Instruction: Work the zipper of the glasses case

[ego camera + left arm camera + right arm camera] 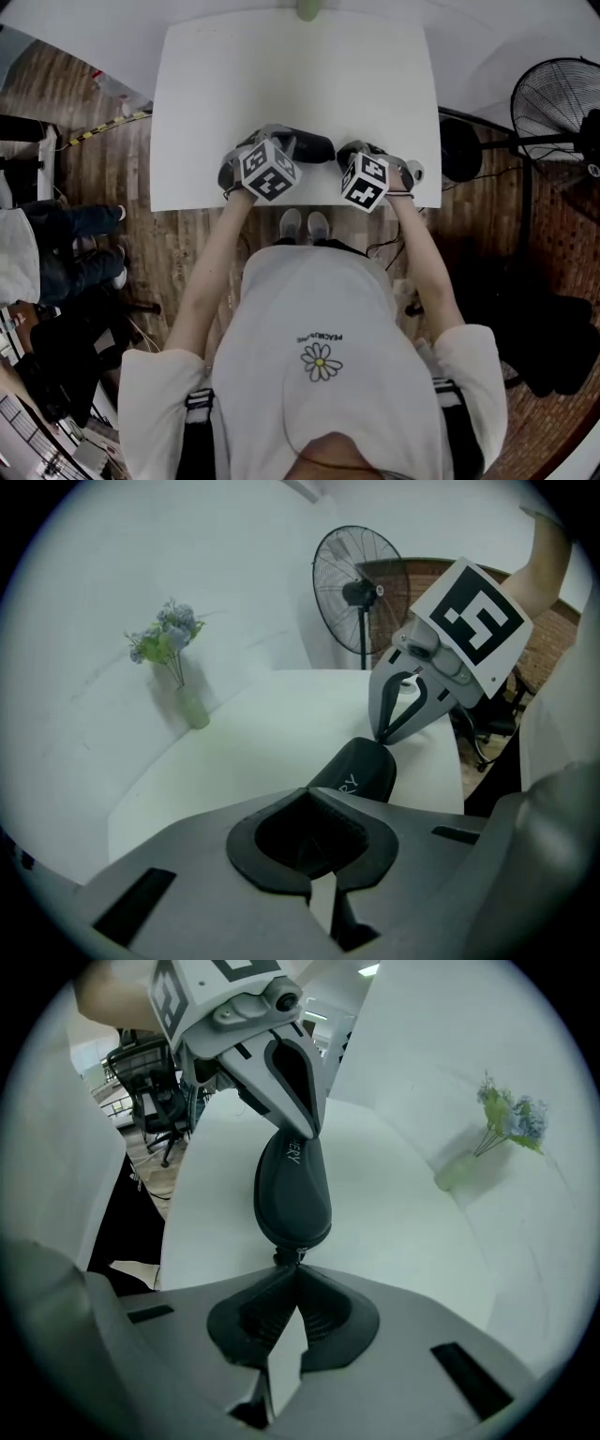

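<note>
While both grips hold, drag level along the seam | glasses case (307,143): near table (281,66) edge, 12 o'clock | left gripper (305,1133): clamped on 9 o'clock end, anchoring | right gripper (382,738): pinching zipper pull (282,1258), 3 o'clock end

Pale lettering on the black oval zip-up glasses case (292,1194), up at its twelve o'clock end in the right gripper view: only "ERY" reads, the rest doesn't show. The left gripper view catches just "RY". In the head view at six o'clock there's tiny upside-down print on the white T-shirt (319,309), starting "PEACH", the rest too small to read.
</note>
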A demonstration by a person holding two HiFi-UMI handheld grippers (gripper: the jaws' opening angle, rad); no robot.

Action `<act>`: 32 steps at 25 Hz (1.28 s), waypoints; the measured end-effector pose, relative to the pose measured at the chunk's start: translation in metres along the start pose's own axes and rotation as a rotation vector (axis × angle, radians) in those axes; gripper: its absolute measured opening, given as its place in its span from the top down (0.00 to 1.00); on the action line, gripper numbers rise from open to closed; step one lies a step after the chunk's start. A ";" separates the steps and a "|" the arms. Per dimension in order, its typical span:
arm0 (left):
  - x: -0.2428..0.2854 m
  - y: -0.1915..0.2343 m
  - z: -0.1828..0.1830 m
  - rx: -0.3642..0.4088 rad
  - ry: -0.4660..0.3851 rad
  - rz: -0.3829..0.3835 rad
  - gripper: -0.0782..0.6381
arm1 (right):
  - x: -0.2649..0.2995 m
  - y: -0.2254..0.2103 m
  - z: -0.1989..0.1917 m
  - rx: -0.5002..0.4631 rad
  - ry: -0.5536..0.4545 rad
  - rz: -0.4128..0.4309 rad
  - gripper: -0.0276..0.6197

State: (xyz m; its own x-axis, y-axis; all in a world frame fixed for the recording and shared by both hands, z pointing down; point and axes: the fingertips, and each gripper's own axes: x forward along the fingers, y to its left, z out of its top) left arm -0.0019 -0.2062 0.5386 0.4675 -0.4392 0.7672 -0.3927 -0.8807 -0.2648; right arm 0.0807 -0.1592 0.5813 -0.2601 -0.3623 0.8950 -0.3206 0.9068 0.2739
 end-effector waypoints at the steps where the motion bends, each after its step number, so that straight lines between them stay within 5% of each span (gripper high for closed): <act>1: 0.000 0.000 0.001 -0.007 0.000 -0.001 0.87 | 0.000 0.002 0.000 0.005 -0.008 0.007 0.95; 8: 0.001 0.001 0.002 -0.056 -0.026 0.038 0.87 | -0.002 0.039 0.007 0.021 -0.065 0.129 0.95; 12: -0.001 0.002 0.003 -0.042 -0.030 0.000 0.87 | 0.003 0.039 0.009 0.035 -0.065 0.106 0.95; 16: -0.020 -0.016 0.009 0.118 -0.044 -0.126 0.87 | 0.004 0.034 0.007 -0.043 -0.034 0.061 0.95; 19: -0.021 -0.041 0.003 0.261 0.016 -0.276 0.58 | 0.003 0.030 0.003 -0.066 -0.025 0.048 0.95; 21: -0.016 -0.045 -0.003 0.362 0.055 -0.295 0.51 | 0.003 0.030 0.002 -0.078 -0.020 0.042 0.95; 25: -0.011 -0.039 -0.008 0.422 0.127 -0.300 0.58 | 0.003 0.029 0.002 -0.078 -0.018 0.040 0.95; 28: -0.016 -0.042 -0.020 0.478 0.199 -0.319 0.74 | 0.002 0.029 0.003 -0.045 -0.033 0.039 0.95; 32: -0.019 -0.046 -0.027 0.499 0.195 -0.291 0.76 | -0.004 0.040 0.007 -0.019 -0.061 0.079 0.95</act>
State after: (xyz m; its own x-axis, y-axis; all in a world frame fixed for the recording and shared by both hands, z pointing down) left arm -0.0136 -0.1525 0.5519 0.3274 -0.1693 0.9296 0.1698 -0.9573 -0.2341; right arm 0.0624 -0.1232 0.5860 -0.3389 -0.3014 0.8912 -0.2796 0.9368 0.2105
